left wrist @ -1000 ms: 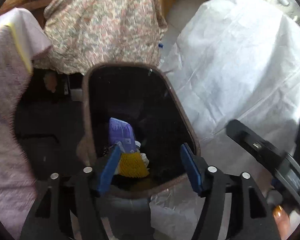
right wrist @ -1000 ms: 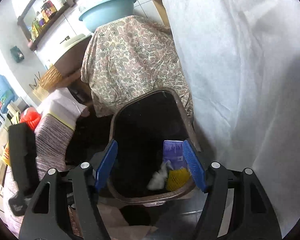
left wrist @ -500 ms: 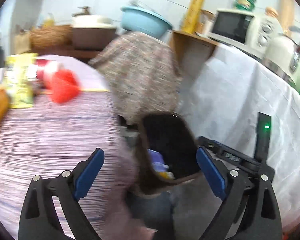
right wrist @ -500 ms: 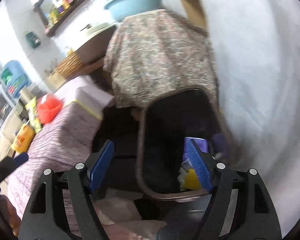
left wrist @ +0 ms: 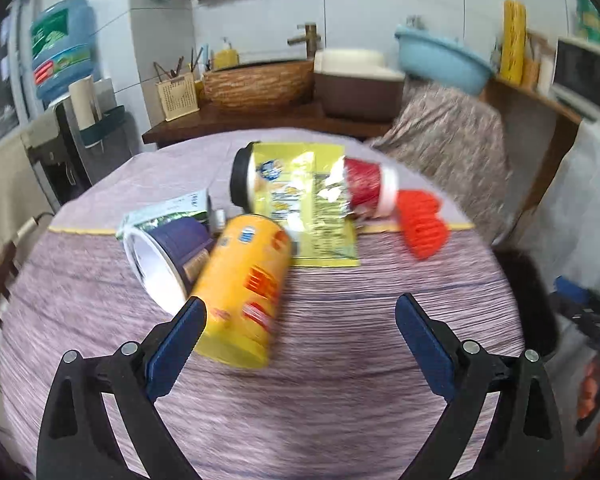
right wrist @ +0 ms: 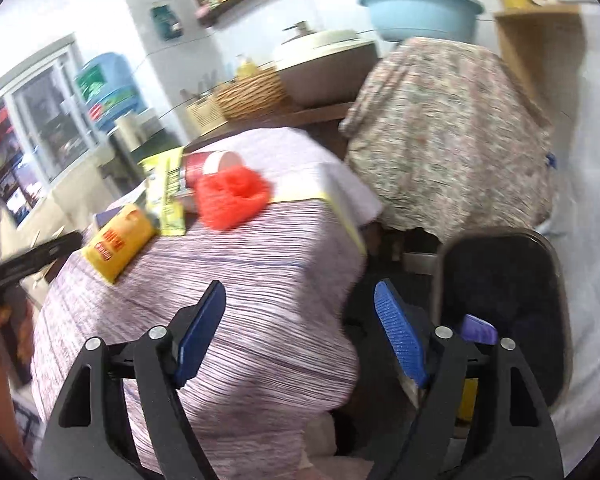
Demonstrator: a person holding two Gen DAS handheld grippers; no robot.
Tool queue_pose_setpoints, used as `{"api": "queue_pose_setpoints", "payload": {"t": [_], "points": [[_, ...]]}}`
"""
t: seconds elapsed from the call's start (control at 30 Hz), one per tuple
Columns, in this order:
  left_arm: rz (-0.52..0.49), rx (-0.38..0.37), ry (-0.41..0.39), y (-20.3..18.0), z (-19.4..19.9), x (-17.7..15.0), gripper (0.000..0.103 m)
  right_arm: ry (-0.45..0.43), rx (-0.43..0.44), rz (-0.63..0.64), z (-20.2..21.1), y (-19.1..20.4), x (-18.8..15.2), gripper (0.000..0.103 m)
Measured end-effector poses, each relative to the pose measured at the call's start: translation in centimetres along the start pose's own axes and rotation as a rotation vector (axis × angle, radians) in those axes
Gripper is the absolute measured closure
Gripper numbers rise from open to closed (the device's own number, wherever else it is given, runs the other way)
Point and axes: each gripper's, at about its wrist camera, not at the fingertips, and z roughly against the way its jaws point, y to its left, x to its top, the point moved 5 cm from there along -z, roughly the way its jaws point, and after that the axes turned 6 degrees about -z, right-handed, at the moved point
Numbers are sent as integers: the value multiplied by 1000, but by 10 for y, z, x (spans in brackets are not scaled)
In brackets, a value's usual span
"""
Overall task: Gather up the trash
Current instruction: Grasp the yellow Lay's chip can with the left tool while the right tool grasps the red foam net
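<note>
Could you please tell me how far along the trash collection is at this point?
Partly done: a purple wrapper and something yellow already lie in the bin. Nothing is in hand: both the left hand-held gripper and the right hand-held gripper are open. Left on the table: yellow can, purple cup, yellow packet, red cup, red mesh.

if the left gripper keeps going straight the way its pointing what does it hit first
Probably the yellow can lying on the table: it sits just ahead of the open left gripper, by its left finger. Depth is hard to judge.

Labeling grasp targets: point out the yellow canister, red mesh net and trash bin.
yellow canister (left wrist: 242, 292), left wrist view, middle of its side
red mesh net (left wrist: 422, 228), left wrist view, centre
trash bin (right wrist: 560, 276), right wrist view, right rim
</note>
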Motion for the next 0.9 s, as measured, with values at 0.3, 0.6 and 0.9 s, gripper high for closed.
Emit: {"api": "queue_pose_setpoints", "payload": {"t": [0.3,0.6,0.9], "points": [[-96,22,195,30,-54,5,26,23,-11,39,-4,19,-2,21],[-135,22,289,32,-75,-5,36,43,15,112,-19,43,13,21],[-23,-34,247,42,-62,-10,37,83,37,253,-55,85,35,21]]}}
